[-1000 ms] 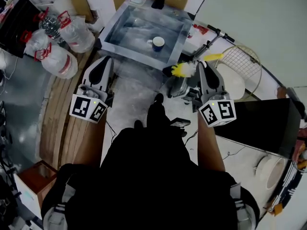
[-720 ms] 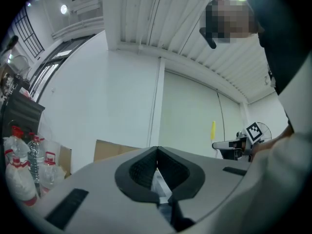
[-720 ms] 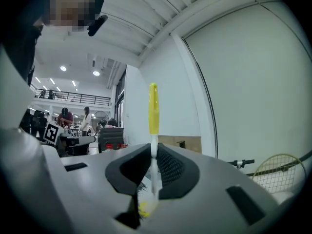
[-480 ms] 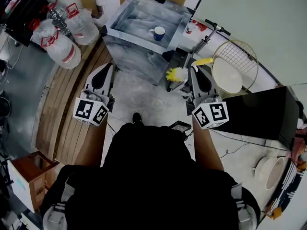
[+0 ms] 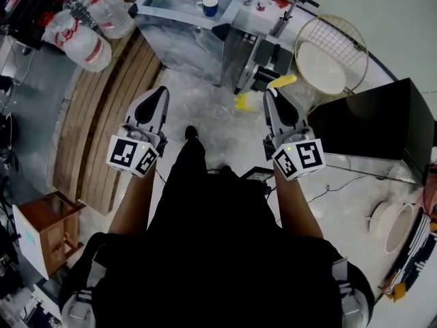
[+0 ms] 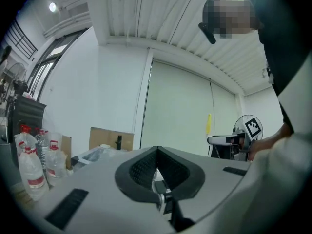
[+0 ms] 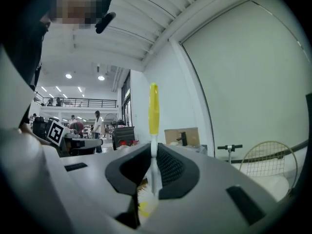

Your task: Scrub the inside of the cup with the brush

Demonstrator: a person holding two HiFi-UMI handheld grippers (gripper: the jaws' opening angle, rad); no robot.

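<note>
A blue cup (image 5: 209, 6) with a white inside stands in the steel sink (image 5: 164, 16) at the top of the head view, far from both grippers. My right gripper (image 5: 272, 97) is shut on the white stem of a yellow brush (image 5: 281, 83); its yellow bristles (image 5: 243, 102) stick out to the left. In the right gripper view the brush (image 7: 153, 108) stands upright between the pads of the right gripper (image 7: 154, 152). My left gripper (image 5: 159, 92) is shut and empty. In its own view the left gripper (image 6: 157, 152) has its pads pressed together.
Large water bottles (image 5: 82, 26) lie at the upper left beside wooden planks (image 5: 102, 128). A round wire basket (image 5: 331, 50) and a black box (image 5: 372, 128) stand to the right. A scooter (image 5: 287, 9) leans by the sink. A wooden stool (image 5: 41, 227) is at the lower left.
The person has stepped back from the sink: sink and cup have slid to the top edge of the head view. Both grippers stay shut, the right one holding the brush throughout.
</note>
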